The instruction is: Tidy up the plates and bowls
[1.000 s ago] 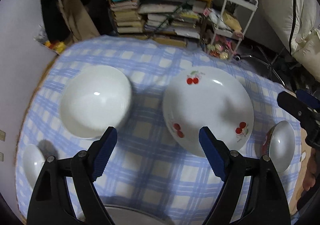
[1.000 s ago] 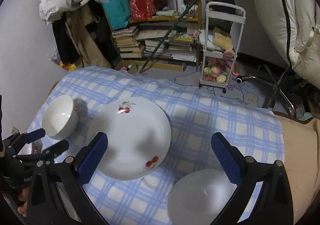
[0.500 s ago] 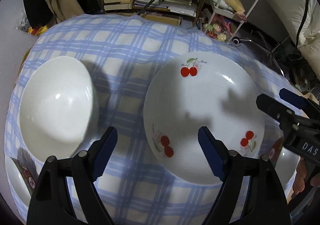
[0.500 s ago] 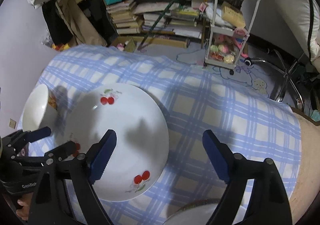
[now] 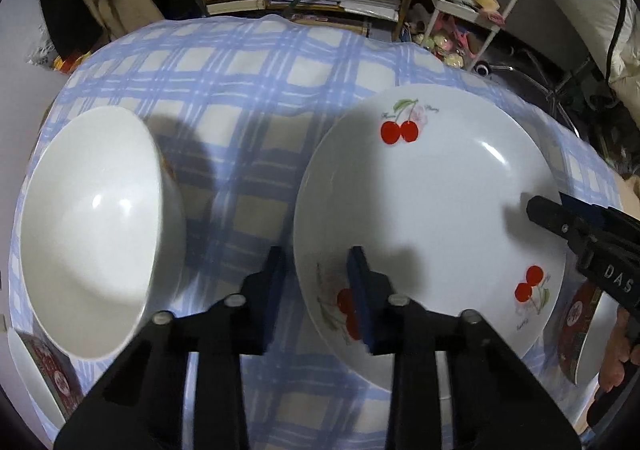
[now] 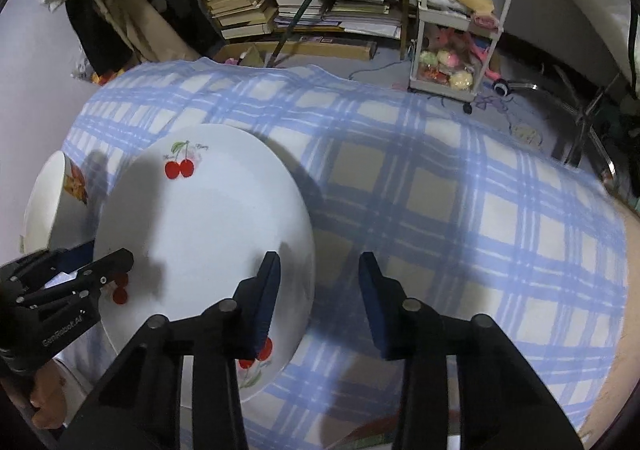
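Observation:
A white plate with cherry prints (image 5: 432, 202) (image 6: 208, 226) lies on the blue checked tablecloth (image 5: 240, 90). My left gripper (image 5: 316, 254) straddles the plate's left rim, one finger outside on the cloth, the other over the plate. Its jaws are closing, and a gap still shows on both sides of the rim. My right gripper (image 6: 320, 256) straddles the plate's right rim in the same way, its jaws closing with a gap showing. A plain white bowl (image 5: 92, 234) (image 6: 44, 206) stands left of the plate.
A red-patterned bowl (image 5: 40, 370) sits at the near left and another (image 5: 580, 322) at the near right. Beyond the table's far edge are stacked books (image 6: 304, 10) and a white trolley (image 6: 452, 62). A hand (image 5: 616, 362) holds the right gripper.
Both grippers came down closer to the cherry plate. Their jaws narrowed from wide apart to a small gap around the plate's left and right rims.

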A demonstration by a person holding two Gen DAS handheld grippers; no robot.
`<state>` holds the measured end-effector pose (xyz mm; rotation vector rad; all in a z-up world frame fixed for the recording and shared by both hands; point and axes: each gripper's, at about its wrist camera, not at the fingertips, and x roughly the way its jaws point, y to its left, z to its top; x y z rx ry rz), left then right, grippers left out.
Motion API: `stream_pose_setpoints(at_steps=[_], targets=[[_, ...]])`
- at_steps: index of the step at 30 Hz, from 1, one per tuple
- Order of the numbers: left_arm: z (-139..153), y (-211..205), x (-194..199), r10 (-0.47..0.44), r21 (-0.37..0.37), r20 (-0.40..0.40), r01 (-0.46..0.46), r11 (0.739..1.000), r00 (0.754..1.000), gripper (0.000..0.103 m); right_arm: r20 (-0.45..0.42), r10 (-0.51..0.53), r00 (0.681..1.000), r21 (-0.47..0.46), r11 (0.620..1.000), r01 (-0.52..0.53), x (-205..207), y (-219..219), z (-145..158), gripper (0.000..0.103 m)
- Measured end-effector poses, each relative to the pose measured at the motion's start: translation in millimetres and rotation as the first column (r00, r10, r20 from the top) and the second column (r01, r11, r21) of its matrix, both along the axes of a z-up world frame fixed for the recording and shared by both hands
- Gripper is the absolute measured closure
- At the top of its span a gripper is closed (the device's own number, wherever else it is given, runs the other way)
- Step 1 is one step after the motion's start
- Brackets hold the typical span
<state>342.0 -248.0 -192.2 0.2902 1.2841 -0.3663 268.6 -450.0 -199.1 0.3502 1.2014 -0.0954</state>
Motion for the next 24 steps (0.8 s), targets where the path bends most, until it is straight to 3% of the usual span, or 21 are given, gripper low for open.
stream_pose_setpoints(at_steps=[2,5,8,12,17,24], targets=[[-0.2,-4.4,2.4,-0.036,0.013,0.001,0.036,0.999,0.999,0.079,0.004,-0.006,1.000,0.052,0.999,0.005,0.5,-2.6,-1.9,0.083],[0.5,-6.6,2.1,-0.059,0.023,-0.004,0.059,0.998,0.998,0.079,0.006,0.004,1.000,0.110,0.994,-0.004,2.5,-5.2,-5.7,0.088],[2.9,-3.8,0.2,-0.063,-0.005,-0.005,0.063,0.998,0.998,0.079,0.004,0.001,1.000,0.131,0.991,-0.001,3.9,-4.9,-8.9,0.088],[7.6,13.2,-3.0,-0.036,-0.109,-0.044,0.031,0.994,0.998,0.080,0.014,0.005,1.000,0.102,0.995,-0.007,-1.2,-0.3,-3.7,0.088],[21.2,24.4,-18.1,-0.025,-0.104,-0.024,0.022,0.994,0.999,0.080,0.014,0.017,1.000,0.090,0.996,-0.018,-10.1,7.5,8.5,0.088],[53.1,51.9,-32.7,-0.014,-0.161,-0.023,0.010,0.987,1.000,0.080,0.050,0.034,0.998,0.092,0.995,-0.038,-31.1,24.0,35.0,0.088]])
